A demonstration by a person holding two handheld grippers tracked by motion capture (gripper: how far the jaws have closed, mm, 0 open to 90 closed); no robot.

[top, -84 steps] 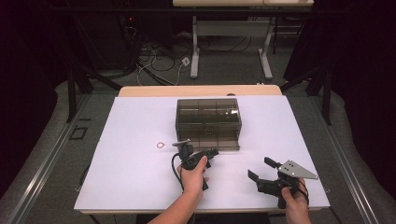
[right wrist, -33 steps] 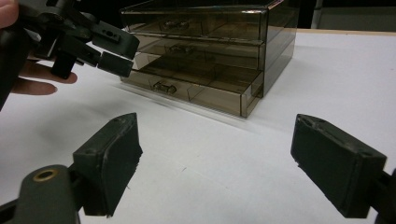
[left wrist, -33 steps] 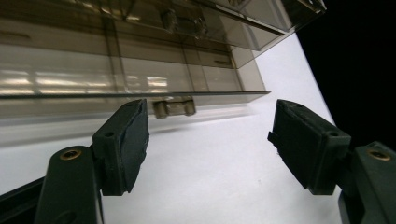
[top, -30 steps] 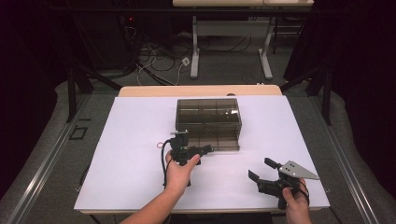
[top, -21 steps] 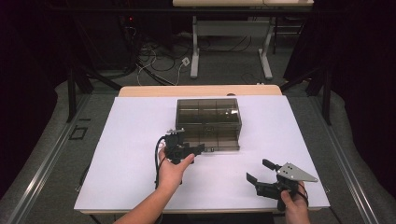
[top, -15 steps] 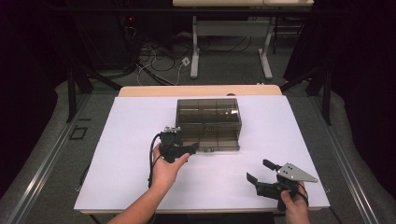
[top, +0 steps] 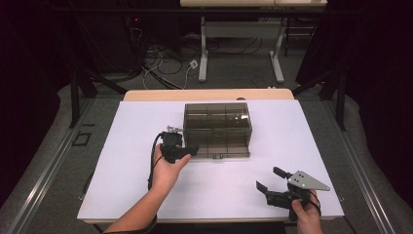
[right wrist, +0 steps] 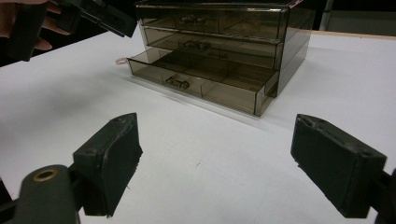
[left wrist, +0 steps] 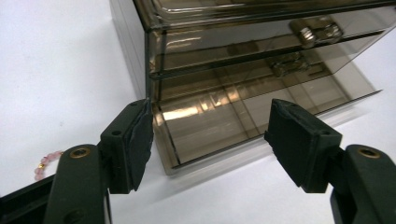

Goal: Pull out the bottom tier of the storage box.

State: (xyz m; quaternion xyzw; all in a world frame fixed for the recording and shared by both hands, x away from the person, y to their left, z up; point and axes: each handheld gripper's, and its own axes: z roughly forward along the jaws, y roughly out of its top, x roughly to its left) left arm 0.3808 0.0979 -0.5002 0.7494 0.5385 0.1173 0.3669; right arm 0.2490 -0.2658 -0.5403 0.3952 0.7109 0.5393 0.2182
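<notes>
A smoky see-through drawer box (top: 217, 127) stands mid-table with three drawers; its bottom drawer (right wrist: 196, 84) is pulled out a little. My left gripper (top: 187, 151) sits at the box's front left corner, open, and in the left gripper view that drawer's corner (left wrist: 163, 140) lies between its parted jaws (left wrist: 210, 116) without the pads pressing on it. A pink bead bracelet (left wrist: 46, 161) lies on the table left of the box. Near the front right edge, my right gripper (top: 270, 181) is held wide open and empty, pointing at the box (right wrist: 219, 126).
The white tabletop (top: 292, 136) ends close behind the right hand. Beyond the table's far edge are a desk frame (top: 243, 44) and cables on the floor (top: 165, 63). The left gripper's black cable (top: 153, 161) loops beside the left hand.
My left hand has carried its gripper leftward and slightly away from me, from the front of the box to its front left corner. The right gripper has stayed put.
</notes>
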